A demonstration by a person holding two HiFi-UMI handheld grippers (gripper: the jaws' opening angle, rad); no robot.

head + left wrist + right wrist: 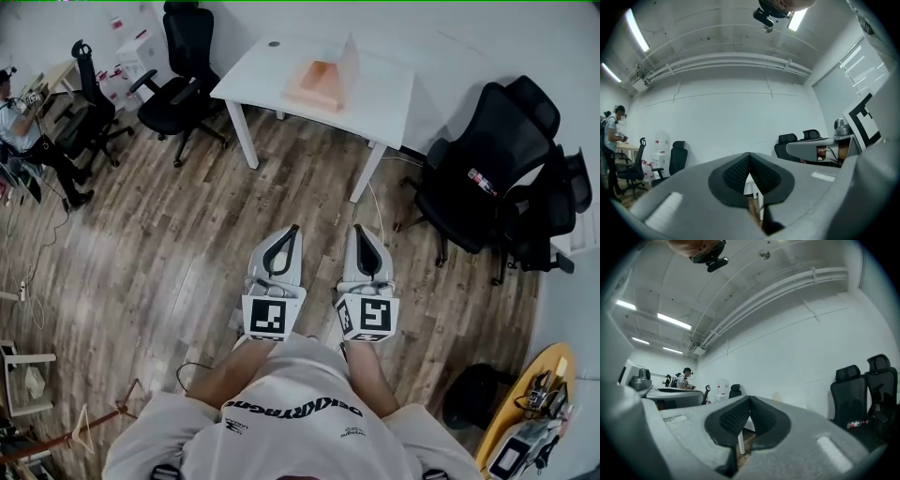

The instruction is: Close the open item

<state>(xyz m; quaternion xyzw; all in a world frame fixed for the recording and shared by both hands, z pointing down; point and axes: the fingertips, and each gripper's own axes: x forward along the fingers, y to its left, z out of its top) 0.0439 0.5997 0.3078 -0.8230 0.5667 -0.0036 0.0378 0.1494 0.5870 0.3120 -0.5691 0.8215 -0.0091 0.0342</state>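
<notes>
A shallow orange box [319, 84] with its clear lid [349, 56] standing up sits on the white table [394, 94] at the far side of the room. Both grippers are held close to the person's body, well short of the table and pointing toward it. My left gripper [294, 229] is shut, its black pads meeting at the tip with nothing between them [749, 154]. My right gripper [359, 228] is alongside it, also shut and empty [749, 398]. The box does not show in either gripper view.
Wooden floor [187, 234] lies between me and the table. Black office chairs [487, 187] crowd the right side, and two more chairs [183, 84] stand to the table's left. A person [19, 122] sits at a desk far left. A black bin [473, 394] is at lower right.
</notes>
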